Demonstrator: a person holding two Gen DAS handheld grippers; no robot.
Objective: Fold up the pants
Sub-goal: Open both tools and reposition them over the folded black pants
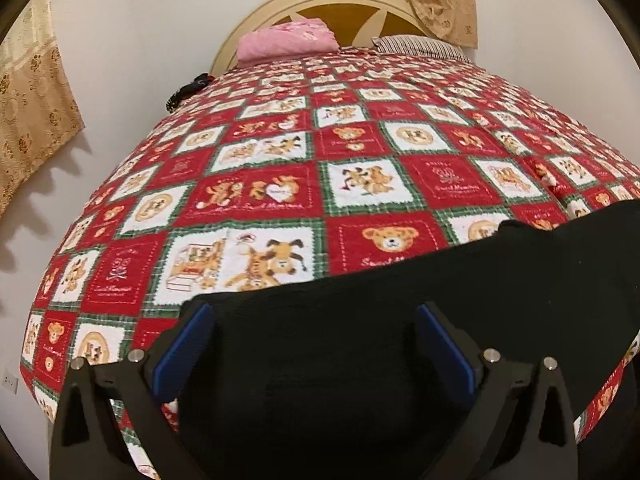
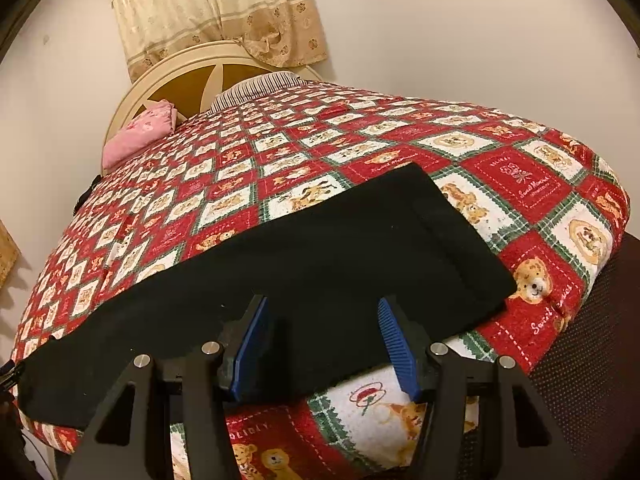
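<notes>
Black pants [image 2: 304,256] lie flat in a long strip along the near edge of the bed, on a red, white and green teddy-bear quilt [image 2: 360,152]. They also fill the lower part of the left wrist view [image 1: 400,320]. My left gripper [image 1: 316,312] is open, its blue pads [image 1: 188,344] spread wide just above the pants' left end. My right gripper [image 2: 322,308] is open over the pants' near edge, close to the right end. Neither holds cloth.
A pink folded cloth [image 1: 286,38] and a striped pillow [image 1: 420,46] lie at the headboard [image 1: 340,4]. A small dark object [image 1: 188,90] sits at the quilt's far left edge. Curtains [image 2: 216,8] hang behind. A dark mesh surface [image 2: 592,340] is right of the bed.
</notes>
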